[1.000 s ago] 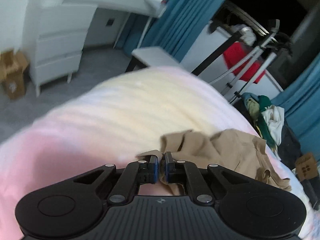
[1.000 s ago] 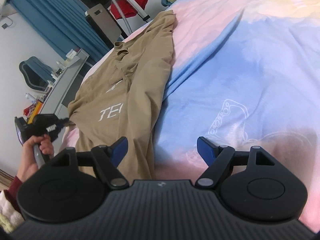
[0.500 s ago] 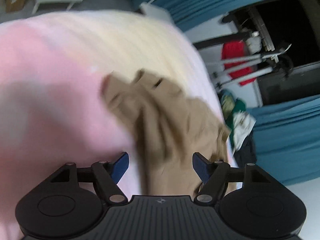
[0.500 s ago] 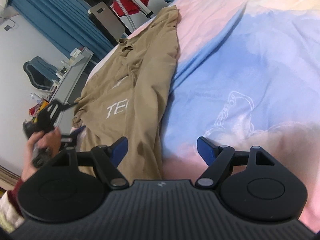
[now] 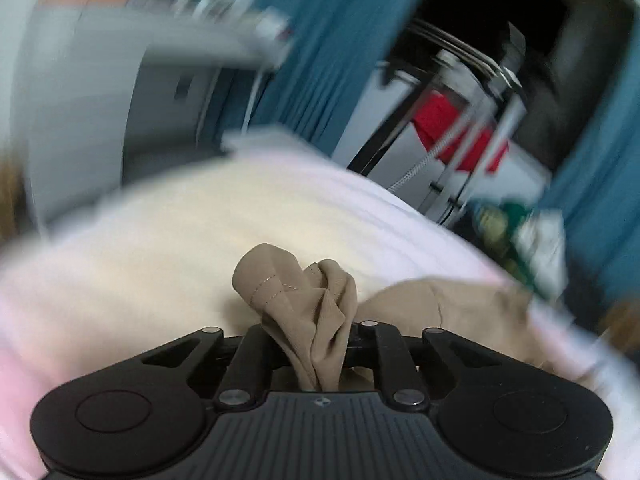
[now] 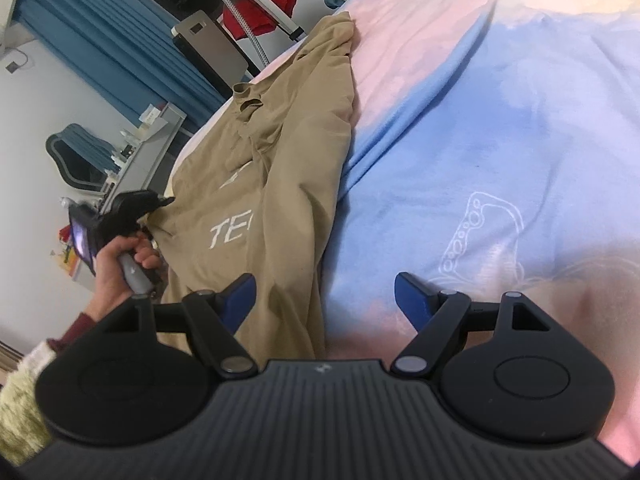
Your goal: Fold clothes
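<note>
Lying lengthwise on the bed (image 6: 500, 128), the tan T-shirt (image 6: 280, 168) occupied the centre-left of the right wrist view, running from the upper middle of the frame down to the lower middle. White lettering showed on its front. The bed cover was pastel pink, blue and pale yellow.

The left hand-held gripper (image 5: 316, 332) was clamped on a bunched fold of the tan T-shirt (image 5: 308, 304); its fingers were pressed together with cloth gathered between them and rising above them at the centre of the left wrist view. Most of that view was motion-blurred. In the right wrist view the same left hand-held gripper (image 6: 160, 204) appeared at the left edge, at the shirt's left border, held by a hand (image 6: 120, 264) with a dark red cuff.

The right hand-held gripper (image 6: 324, 300) stood wide open and held nothing. Its left blue finger (image 6: 240, 294) lay over the shirt's lower part; its right blue finger (image 6: 412, 296) lay over bare bed cover.

Blue curtains (image 6: 100, 40) and a red garment (image 6: 264, 0) filled the upper left of the frame.
</note>
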A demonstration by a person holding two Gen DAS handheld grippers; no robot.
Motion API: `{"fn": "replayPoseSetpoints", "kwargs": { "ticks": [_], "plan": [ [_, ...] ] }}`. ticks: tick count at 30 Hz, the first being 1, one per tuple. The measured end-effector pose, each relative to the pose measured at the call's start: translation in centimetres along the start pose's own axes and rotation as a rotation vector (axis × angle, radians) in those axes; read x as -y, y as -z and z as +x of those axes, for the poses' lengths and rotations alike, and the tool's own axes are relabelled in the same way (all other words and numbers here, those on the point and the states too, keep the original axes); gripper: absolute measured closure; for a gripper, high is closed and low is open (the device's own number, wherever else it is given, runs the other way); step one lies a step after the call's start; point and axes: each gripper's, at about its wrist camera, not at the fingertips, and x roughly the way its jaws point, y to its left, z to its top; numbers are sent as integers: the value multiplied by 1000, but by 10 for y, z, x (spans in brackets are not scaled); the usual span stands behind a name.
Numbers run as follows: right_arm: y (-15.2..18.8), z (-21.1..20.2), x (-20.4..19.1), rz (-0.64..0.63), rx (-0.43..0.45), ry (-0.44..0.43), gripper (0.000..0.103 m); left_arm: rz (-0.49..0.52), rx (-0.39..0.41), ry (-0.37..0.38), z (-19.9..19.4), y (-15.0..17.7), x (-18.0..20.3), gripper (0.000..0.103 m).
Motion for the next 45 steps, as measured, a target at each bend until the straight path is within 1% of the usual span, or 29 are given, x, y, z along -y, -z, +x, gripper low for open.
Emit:
{"fn": "replayPoseSetpoints", "kwargs": {
  "ticks": [2,5,6,7,10,12,14,15,17,19,21,23,24,26,27,28,29,30,31,32,35,38,40,42,44,45],
  "plan": [
    [0,-2,-1,-3,9,-1,24,89,38,-31,-9,-4,24,93],
    [0,-8,-1,6,28,-6,24,320,108,-77,-29,-6,73,93],
    [0,-10,-1,11,35,-8,24,382,132,-81,-33,-5,91,93],
    [0,-12,0,20,43,-9,24,452,159,-81,-28,-5,119,93],
    [-1,-18,4,47,67,-9,24,653,215,-61,-37,10,187,93],
    [-3,-21,8,62,82,-1,24,745,221,-21,-43,28,227,93],
    [-4,-23,10,69,98,13,24,833,214,18,-49,56,262,93],
    [-5,-23,11,60,103,27,24,866,203,41,-49,70,279,93],
    [-9,-21,12,40,117,56,24,893,162,75,-36,96,308,93],
    [-11,-20,17,44,122,74,24,913,116,111,-27,120,329,92],
    [-13,-18,22,53,127,86,24,923,69,126,-11,138,341,89],
    [-15,-18,26,63,132,90,24,920,28,106,5,150,346,80],
    [-16,-17,28,66,135,89,24,916,13,117,7,152,346,77],
    [-17,-14,29,63,137,88,24,906,-17,145,11,156,344,49],
    [-17,-13,30,59,135,86,24,898,-28,169,7,154,340,42],
    [-18,-11,30,55,133,85,24,890,-38,193,1,152,336,33],
    [-18,-10,30,53,132,84,24,882,-50,218,-4,149,331,27],
    [-18,-10,30,51,131,82,24,867,-66,248,-14,144,323,24],
    [-18,-9,30,49,130,82,24,844,-85,288,-35,140,300,21],
    [-18,-10,29,47,130,81,24,821,-104,325,-44,131,288,21],
    [-16,-13,24,36,129,71,24,737,-155,414,-97,112,239,19],
    [-14,-18,18,23,127,58,24,605,-194,463,-147,94,175,16],
    [-12,-22,14,14,126,49,24,519,-229,471,-176,88,130,16],
    [-10,-25,10,5,124,41,24,454,-275,459,-195,86,90,16],
    [-8,-29,6,-4,123,32,24,388,-342,438,-203,87,49,16],
    [-7,-31,4,-8,122,28,24,358,-373,411,-205,89,30,16]
  ]
}}
